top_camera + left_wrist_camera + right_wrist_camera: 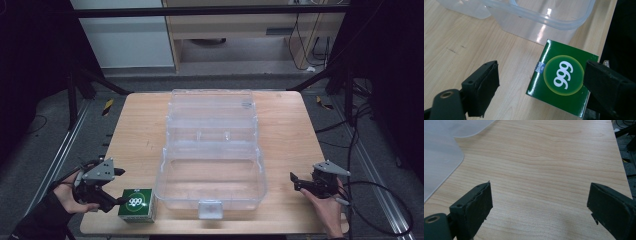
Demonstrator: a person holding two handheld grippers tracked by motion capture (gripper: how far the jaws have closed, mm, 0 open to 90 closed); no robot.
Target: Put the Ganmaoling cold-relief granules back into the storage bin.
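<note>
The green box lies near the surface's front-left corner, beside the clear case. The left gripper, jaws spread, straddles it; centre both pads before closing. The right gripper waits, jaws apart, empty.

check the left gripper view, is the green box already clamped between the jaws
No, the left gripper is open: the green box lies on the table beside one jaw, with bare wood between it and the other.
</note>
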